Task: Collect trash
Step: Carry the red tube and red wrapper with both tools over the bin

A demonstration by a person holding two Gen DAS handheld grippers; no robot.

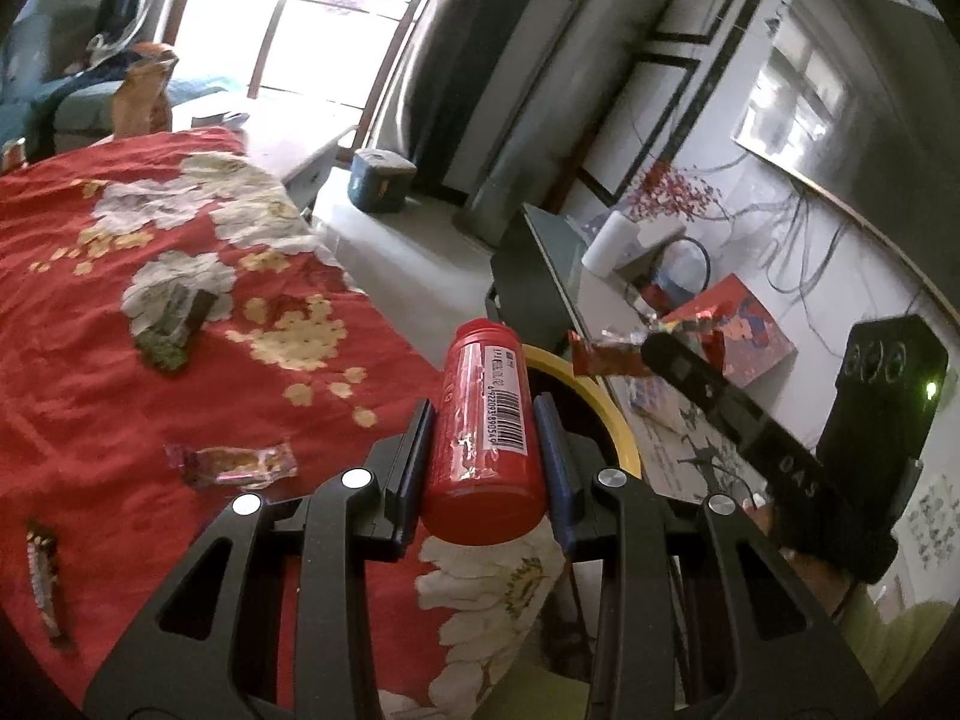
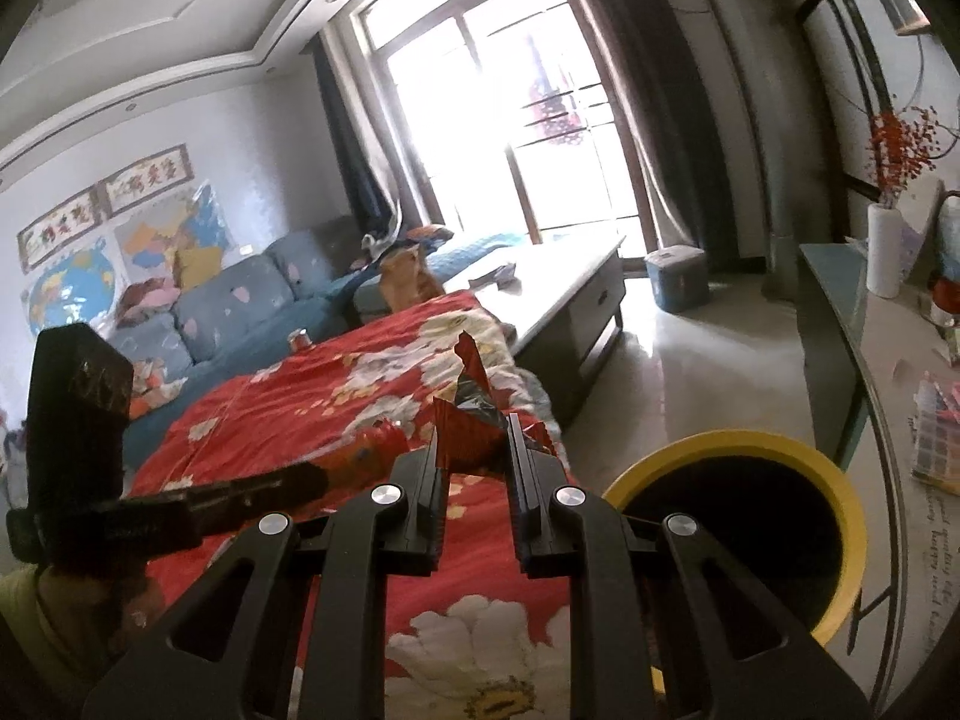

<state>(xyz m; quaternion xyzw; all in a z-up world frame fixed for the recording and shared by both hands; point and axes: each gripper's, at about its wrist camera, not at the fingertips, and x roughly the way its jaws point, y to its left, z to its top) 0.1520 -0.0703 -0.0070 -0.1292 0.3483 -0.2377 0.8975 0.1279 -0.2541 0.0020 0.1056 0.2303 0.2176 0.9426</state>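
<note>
Gripping smooth cylindrical red bottle, crinkly foil wrapper.

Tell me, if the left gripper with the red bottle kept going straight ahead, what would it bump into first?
Probably the yellow-rimmed bin: its rim shows just past the red bottle held in the left gripper. The right gripper, holding a red wrapper, sits close beside that line. Depth is hard to judge.

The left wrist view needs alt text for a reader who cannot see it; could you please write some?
The left gripper holds a red bottle between its fingers above a red floral cloth, near a yellow-rimmed bin. Snack wrappers lie on the cloth.
</note>
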